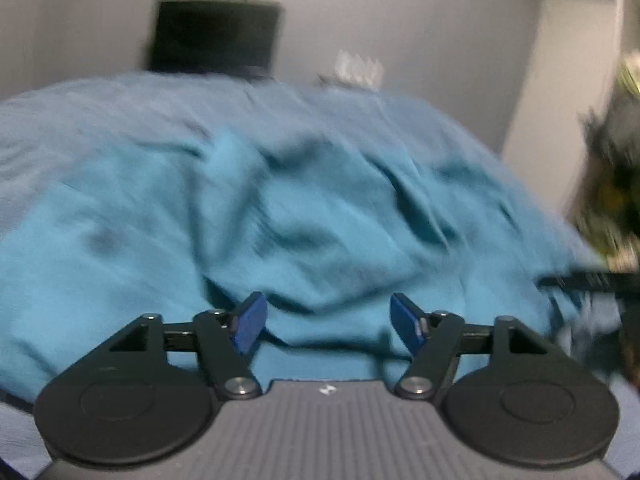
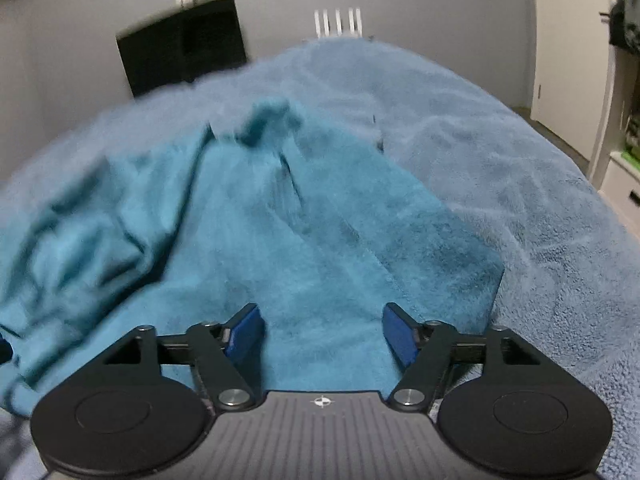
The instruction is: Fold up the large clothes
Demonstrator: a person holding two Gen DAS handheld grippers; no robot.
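The left gripper [image 1: 329,322] had its two blue pads spread wide apart with nothing between them, poised just above a rumpled teal garment [image 1: 280,216] that filled most of the left wrist view. The cloth lay in heavy creases and ridges across a paler blue-grey blanket [image 1: 100,112], which showed along the far left and behind the garment. Beyond the blanket stood a grey wall with a black rectangular panel [image 1: 216,36] against it, and to its right a small white slatted object [image 1: 358,66], too blurred to name. At the far right edge of that view a dark, blurred shape reached in near the cloth's border; what it was could not be told. The right gripper [image 2: 323,334] was likewise splayed open, blue pads well apart and holding nothing, hovering over the near part of the same teal garment [image 2: 312,240]. In the right wrist view the garment lay bunched and folded over on the left, smoother in the middle, and ended in a straight edge and a square corner on the right, resting on the fuzzy blue-grey blanket [image 2: 520,168]. Past the blanket the black panel [image 2: 180,48] stood at the left, the white slatted object [image 2: 338,22] near centre, and a white door [image 2: 568,40] at the right.
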